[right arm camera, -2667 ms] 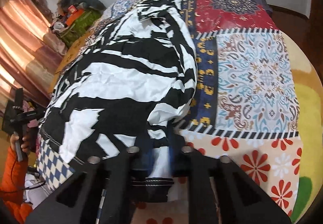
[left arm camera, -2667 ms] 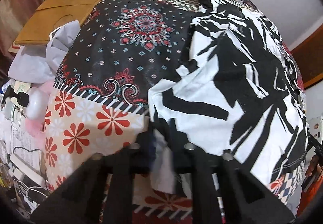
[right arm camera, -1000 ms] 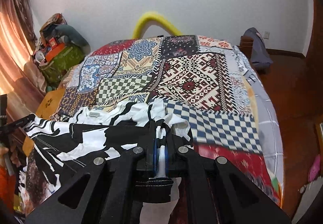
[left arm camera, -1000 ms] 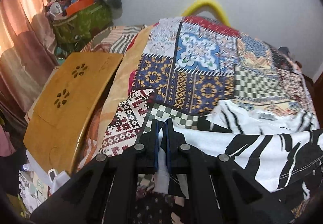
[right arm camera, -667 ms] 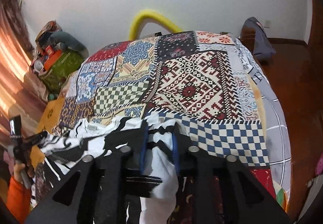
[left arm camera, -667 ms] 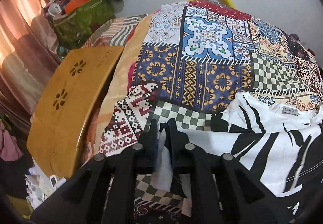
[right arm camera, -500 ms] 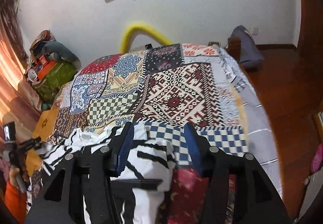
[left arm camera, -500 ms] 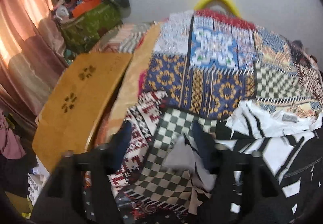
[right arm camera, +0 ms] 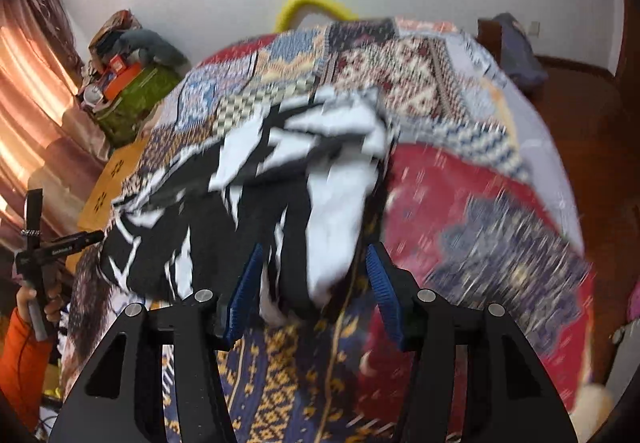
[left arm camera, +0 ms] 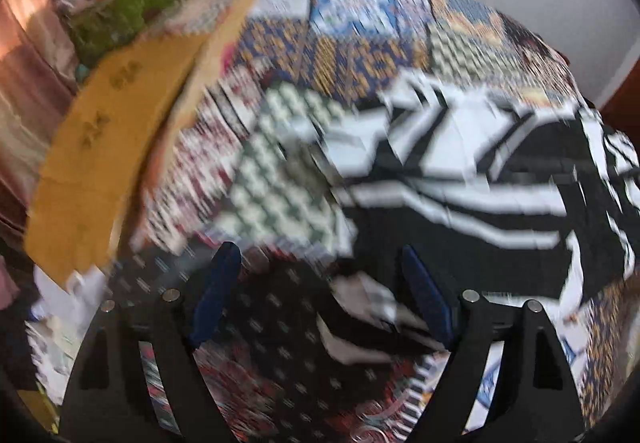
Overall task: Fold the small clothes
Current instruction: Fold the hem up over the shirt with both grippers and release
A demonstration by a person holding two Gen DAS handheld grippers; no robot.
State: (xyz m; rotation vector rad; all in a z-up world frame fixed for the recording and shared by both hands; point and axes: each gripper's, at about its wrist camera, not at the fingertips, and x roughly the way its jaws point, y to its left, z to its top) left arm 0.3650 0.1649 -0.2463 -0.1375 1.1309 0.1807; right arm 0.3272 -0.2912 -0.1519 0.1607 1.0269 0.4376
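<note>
Black-and-white shirt (right arm camera: 280, 179) lies bunched on the patchwork bedspread (right arm camera: 480, 203).

Both views are motion-blurred. The right gripper (right arm camera: 314, 283) has its blue-padded jaws spread wide, gripping nothing, the shirt's near edge just between them. The left gripper (left arm camera: 316, 283) is likewise wide apart and empty, the shirt (left arm camera: 460, 179) ahead to its right, a wooden board (left arm camera: 100, 147) off the bed's left edge.

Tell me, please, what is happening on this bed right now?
A person with a pair of tongs in each hand is folding a black-and-white shirt on a patchwork quilt. Both the left tongs and the right tongs are open, holding nothing. The shirt lies on the quilt with one part doubled over the rest. Both views are blurred by motion, so finer detail of the fold is hard to read.
</note>
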